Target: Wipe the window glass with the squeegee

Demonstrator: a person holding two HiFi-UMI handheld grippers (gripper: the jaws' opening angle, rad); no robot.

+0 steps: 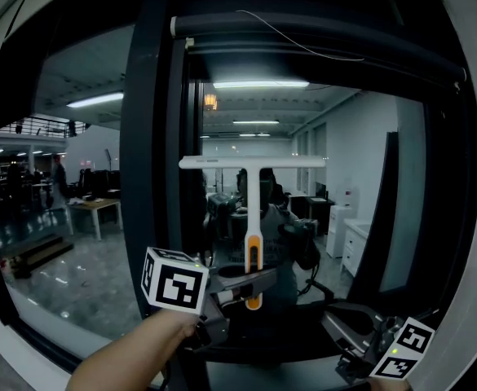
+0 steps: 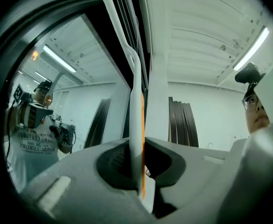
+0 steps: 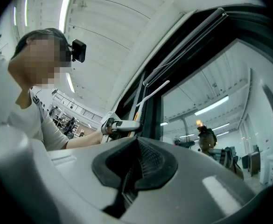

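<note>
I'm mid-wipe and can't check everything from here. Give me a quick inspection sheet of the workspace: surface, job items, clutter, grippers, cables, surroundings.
Surface: the window glass is dark and reflective; streaks or dirt cannot be made out.
Job's things: the white T-shaped squeegee with an orange strip on its handle is upright, with its blade level at the top.
Clutter: nothing seen.
Grippers: the left gripper is shut on the squeegee's handle; the right gripper is low at the right, with its jaws together and nothing between them.
Cables: a thin pale cord runs across the dark roller tube above the pane.
Surroundings: dark upright window frame; ceiling strip lights and desks show in the glass.
</note>
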